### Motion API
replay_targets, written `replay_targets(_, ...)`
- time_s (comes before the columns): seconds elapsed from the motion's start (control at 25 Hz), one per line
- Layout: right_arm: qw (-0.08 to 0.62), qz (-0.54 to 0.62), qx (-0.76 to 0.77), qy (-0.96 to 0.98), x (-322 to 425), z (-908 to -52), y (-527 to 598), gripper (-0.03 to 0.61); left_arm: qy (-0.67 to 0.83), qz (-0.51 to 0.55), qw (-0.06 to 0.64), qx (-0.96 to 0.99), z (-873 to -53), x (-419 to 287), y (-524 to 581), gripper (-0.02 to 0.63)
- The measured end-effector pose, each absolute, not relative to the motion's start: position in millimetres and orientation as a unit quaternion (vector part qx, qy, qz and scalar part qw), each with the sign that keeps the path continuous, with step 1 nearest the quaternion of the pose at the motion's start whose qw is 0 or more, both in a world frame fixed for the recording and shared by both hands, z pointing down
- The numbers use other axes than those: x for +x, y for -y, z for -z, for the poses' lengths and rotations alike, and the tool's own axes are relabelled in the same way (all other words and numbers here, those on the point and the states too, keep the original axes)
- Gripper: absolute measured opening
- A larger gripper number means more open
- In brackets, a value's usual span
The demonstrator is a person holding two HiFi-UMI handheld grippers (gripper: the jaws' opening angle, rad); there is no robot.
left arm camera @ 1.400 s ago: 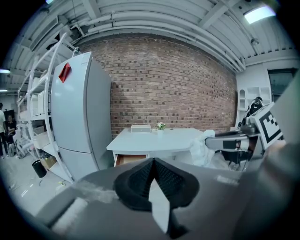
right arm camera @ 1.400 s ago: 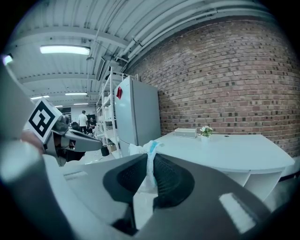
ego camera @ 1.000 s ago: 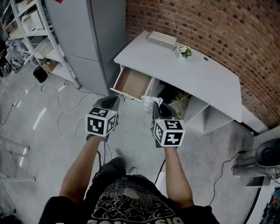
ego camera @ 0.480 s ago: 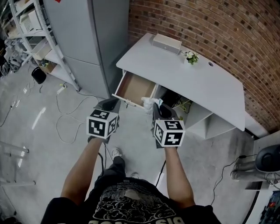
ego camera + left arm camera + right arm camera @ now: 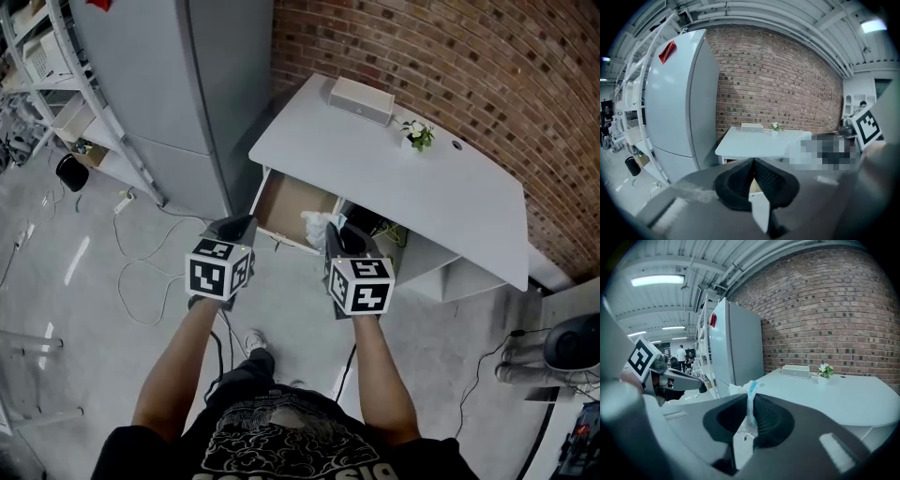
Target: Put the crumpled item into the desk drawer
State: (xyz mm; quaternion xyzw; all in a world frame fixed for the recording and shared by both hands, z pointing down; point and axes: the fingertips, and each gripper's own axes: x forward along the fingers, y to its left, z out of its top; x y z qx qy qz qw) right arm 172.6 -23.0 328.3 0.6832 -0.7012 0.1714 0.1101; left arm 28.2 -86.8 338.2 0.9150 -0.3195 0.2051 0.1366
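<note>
A crumpled white item with a pale blue strip [image 5: 319,226] [image 5: 749,394] is pinched in my right gripper [image 5: 339,236] [image 5: 750,409], whose jaws are shut on it. It hangs at the front right corner of the open desk drawer [image 5: 288,206], which shows a bare brown bottom under the white desk [image 5: 384,178]. My left gripper [image 5: 236,229] [image 5: 753,174] is shut with nothing in it, just in front of the drawer's left front corner.
A tall grey cabinet [image 5: 202,84] stands left of the desk, metal shelving [image 5: 66,103] further left. On the desk top sit a white box [image 5: 360,99] and a small plant [image 5: 416,134]. Cables [image 5: 131,272] trail over the floor. A brick wall [image 5: 469,66] backs the desk.
Both grippers have come closer to the drawer; the crumpled item now overlaps the drawer's front right corner. Neither gripper's jaws have changed.
</note>
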Motion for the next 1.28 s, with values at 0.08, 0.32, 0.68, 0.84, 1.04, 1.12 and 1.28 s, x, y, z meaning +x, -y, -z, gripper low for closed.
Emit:
replay_targets(0.08, 0.114, -0.173, 0.684, 0.699, 170, -330, 36, 0.040, 0.316, -0.206, 0.140, 0.916, -341, 26, 99, 0.000)
replay_targets(0.32, 0.126, -0.178, 0.688, 0.692, 164, -334, 71, 0.040, 0.312, -0.206, 0.153, 0.915, -350, 15, 138, 0.000)
replay_targets(0.68, 0.148, -0.191, 0.687, 0.685, 154, -354, 111, 0.040, 0.304, -0.203, 0.173, 0.915, -369, 7, 181, 0.000)
replay_targets(0.84, 0.162, -0.202, 0.686, 0.680, 149, -365, 127, 0.040, 0.300, -0.205, 0.187, 0.913, -382, 2, 198, 0.000)
replay_targets(1.04, 0.180, -0.218, 0.683, 0.673, 146, -385, 148, 0.040, 0.293, -0.209, 0.209, 0.909, -402, -2, 219, 0.000)
replay_targets(1.12, 0.189, -0.224, 0.678, 0.674, 144, -393, 156, 0.040, 0.292, -0.208, 0.218, 0.907, -410, -3, 226, 0.000)
replay_targets(1.28, 0.206, -0.238, 0.670, 0.672, 144, -415, 168, 0.040, 0.287, -0.214, 0.234, 0.904, -429, -2, 233, 0.000)
